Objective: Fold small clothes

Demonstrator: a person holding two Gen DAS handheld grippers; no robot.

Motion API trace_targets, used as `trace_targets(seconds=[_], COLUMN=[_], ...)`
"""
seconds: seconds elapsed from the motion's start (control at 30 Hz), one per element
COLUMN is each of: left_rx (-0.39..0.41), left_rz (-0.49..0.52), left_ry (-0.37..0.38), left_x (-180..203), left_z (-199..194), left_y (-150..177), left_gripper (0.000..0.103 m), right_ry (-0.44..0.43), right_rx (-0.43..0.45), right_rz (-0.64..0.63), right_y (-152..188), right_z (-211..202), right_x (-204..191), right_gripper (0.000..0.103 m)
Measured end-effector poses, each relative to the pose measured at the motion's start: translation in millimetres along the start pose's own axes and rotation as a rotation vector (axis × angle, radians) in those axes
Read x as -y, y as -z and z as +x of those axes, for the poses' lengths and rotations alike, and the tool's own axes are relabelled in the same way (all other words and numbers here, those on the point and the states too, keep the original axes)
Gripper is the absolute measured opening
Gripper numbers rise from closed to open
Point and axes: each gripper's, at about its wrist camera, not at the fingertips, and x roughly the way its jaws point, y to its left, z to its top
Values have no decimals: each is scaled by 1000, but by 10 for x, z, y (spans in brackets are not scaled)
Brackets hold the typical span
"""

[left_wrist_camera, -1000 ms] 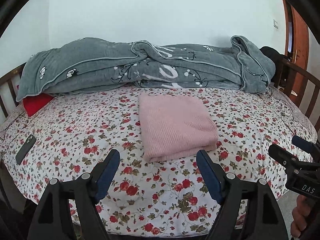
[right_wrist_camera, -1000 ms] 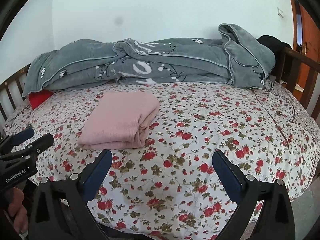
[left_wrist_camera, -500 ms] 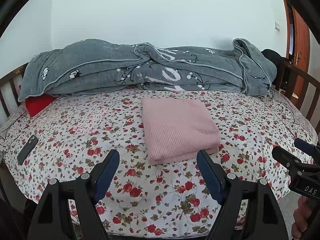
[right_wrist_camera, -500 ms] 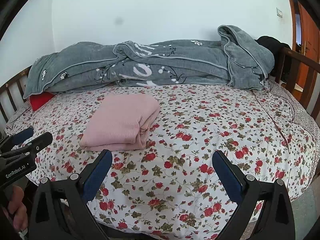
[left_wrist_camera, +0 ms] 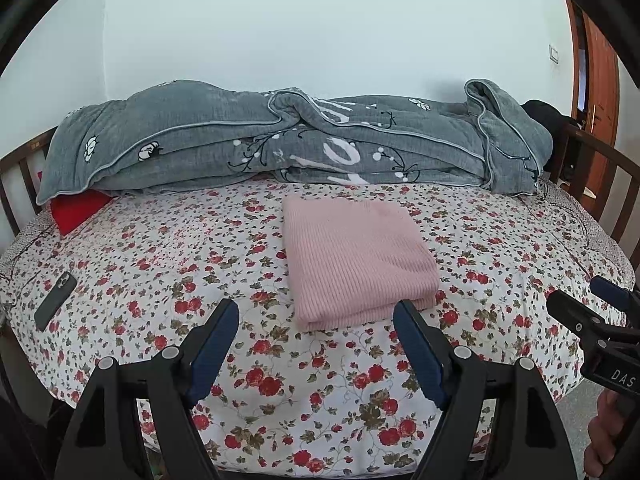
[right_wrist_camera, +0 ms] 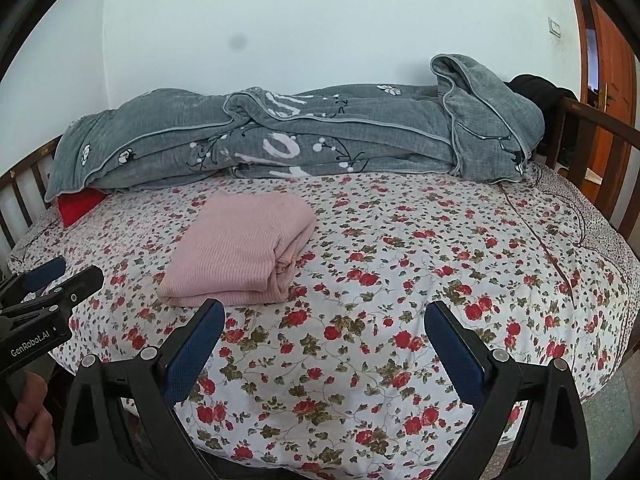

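A pink knit garment lies folded into a flat rectangle in the middle of the floral bedsheet. It also shows in the right wrist view, with its stacked folded edges facing right. My left gripper is open and empty, held back over the bed's near edge, just short of the garment. My right gripper is open and empty, to the right of the garment over bare sheet. Each gripper shows at the edge of the other's view: the right one and the left one.
A bunched grey blanket runs along the far side against the wall. A red cushion peeks out under its left end. A dark phone lies on the sheet at left. Wooden bed rails and a door stand at right.
Both grippers have drawn back and risen slightly, so the bed and garment sit a little lower in view. The garment has not moved. Both stay open.
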Motion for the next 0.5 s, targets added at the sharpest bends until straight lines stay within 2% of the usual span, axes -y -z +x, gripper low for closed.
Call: trace_targets(seconds=[0.5], left_rx=[9], left_rz=[3], left_ry=[0], left_x=[-2], left_z=[-19], left_y=[-25], left_gripper=[79], right_ry=[2], right_rx=[9], right_rz=[14], right_y=[-36], right_z=[-43], right_x=[16], right_gripper=[99])
